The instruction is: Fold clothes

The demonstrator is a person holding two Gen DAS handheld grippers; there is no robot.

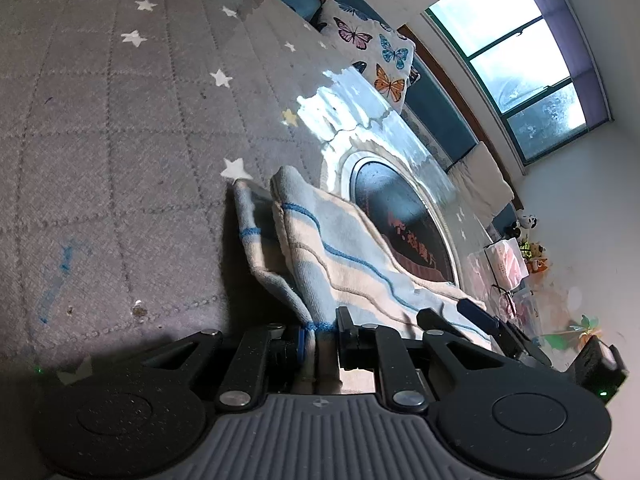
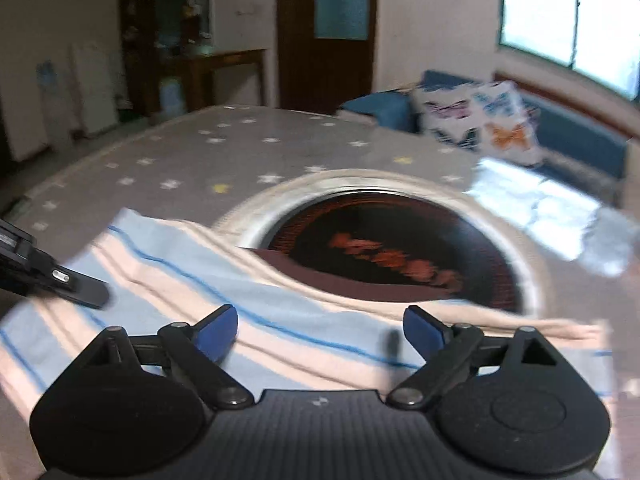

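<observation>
Left wrist view: my left tool (image 1: 320, 334) pinches a blue-stitched edge of the striped towel (image 1: 352, 248), lifting a fold just beside the round dark inset (image 1: 404, 224) in the star-print surface (image 1: 120, 140). My right tool (image 2: 320, 330) hangs over the towel, its pads spread wide and holding nothing. I judge a fold is under way; next I must grip the near edge. Pale blue and cream bands, soft, rumpled.

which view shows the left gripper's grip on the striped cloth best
The left wrist view: the left gripper is shut on the striped cloth's bunched edge. The right wrist view shows only a finger of it resting on the cloth.
</observation>
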